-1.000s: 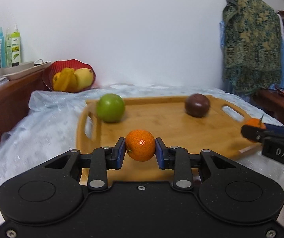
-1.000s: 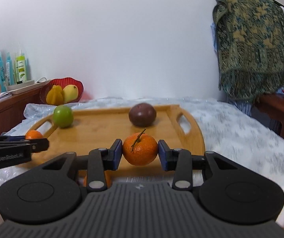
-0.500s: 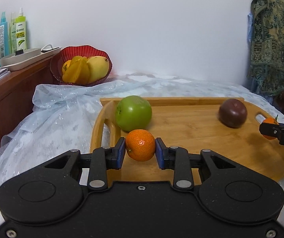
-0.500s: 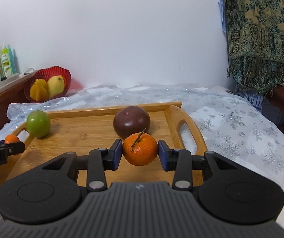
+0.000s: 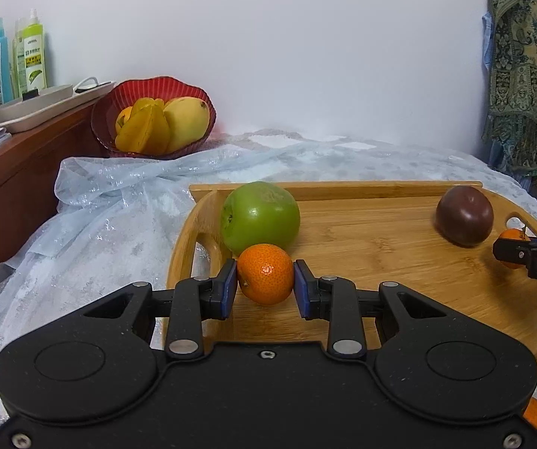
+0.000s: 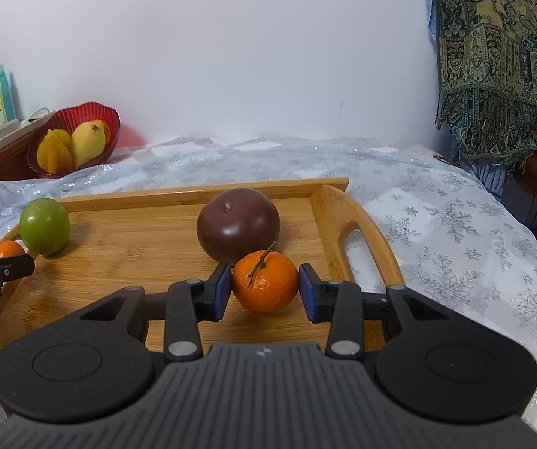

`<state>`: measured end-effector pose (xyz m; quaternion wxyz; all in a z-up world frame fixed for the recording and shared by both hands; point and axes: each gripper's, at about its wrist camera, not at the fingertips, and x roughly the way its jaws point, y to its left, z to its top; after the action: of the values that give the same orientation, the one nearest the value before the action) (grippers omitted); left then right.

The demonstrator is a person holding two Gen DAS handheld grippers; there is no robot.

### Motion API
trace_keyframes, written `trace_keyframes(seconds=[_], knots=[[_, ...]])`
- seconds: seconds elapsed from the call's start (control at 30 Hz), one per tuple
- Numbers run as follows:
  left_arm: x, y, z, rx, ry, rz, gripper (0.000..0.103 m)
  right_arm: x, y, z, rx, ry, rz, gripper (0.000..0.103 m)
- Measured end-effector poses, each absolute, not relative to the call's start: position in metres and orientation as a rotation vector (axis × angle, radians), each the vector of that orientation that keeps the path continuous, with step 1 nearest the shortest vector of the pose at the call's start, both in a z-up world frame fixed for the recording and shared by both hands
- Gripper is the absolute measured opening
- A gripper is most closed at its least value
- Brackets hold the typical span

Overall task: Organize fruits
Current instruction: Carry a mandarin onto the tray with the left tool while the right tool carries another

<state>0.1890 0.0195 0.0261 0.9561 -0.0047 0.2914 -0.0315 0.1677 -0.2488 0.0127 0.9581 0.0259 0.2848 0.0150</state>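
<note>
Two tangerines, one per gripper — your left gripper pinches plain tangerine before green apple; right gripper clamps stemmed tangerine before dark fruit, likely sorting onto tray.

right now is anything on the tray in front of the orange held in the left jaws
Yes. The green fruit sits on the wooden tray directly beyond the orange in the left gripper, apparently close behind it. The rest of the tray toward the dark purple fruit is bare.

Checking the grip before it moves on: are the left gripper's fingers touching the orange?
Touching. The left wrist view shows both blue fingers of the left gripper pressed against the sides of the orange.
</note>
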Motion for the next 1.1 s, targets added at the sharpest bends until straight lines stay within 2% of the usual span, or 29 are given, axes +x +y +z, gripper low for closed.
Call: trace_keyframes(seconds=[1.1], knots=[[0.197, 0.021, 0.015, -0.006, 0.616, -0.054, 0.03, 0.181, -0.249, 0.007, 0.077, 0.623, 0.034, 0.045]])
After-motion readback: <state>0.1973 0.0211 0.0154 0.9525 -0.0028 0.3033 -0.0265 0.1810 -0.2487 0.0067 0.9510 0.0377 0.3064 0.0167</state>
